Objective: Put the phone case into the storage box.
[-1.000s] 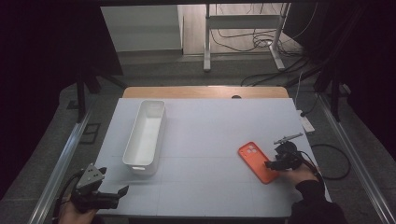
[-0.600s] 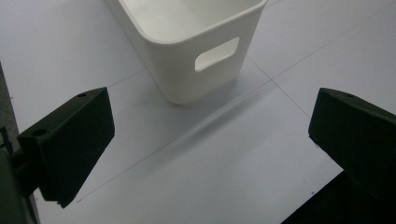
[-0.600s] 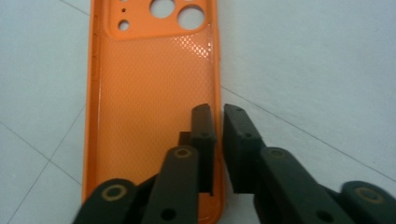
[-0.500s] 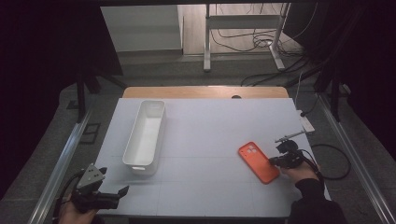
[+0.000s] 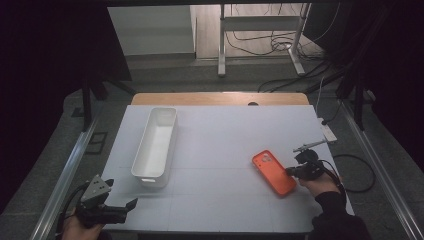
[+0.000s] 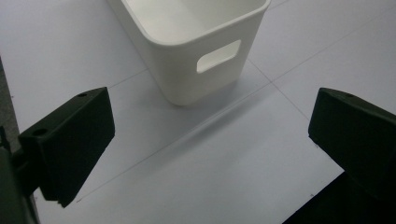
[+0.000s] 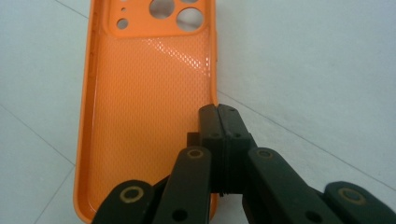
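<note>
An orange phone case (image 5: 273, 172) lies inner side up on the white table (image 5: 225, 135) at the right. My right gripper (image 5: 291, 171) sits at its right edge. In the right gripper view the jaws (image 7: 218, 109) are pressed together on the case's (image 7: 144, 93) right side wall. A long white bin (image 5: 155, 150) stands empty at the left. My left gripper (image 5: 131, 204) hovers open near the front left corner. In the left gripper view it (image 6: 210, 107) points at the bin's (image 6: 187, 46) near end with nothing between its jaws.
The bin's near end wall has a handle slot (image 6: 218, 56). A white power strip (image 5: 328, 132) and a cable lie at the table's right edge. The table's front edge runs just past the left gripper.
The right gripper has shifted slightly at the case's right edge. The case, the bin and the left gripper stay where they were.
</note>
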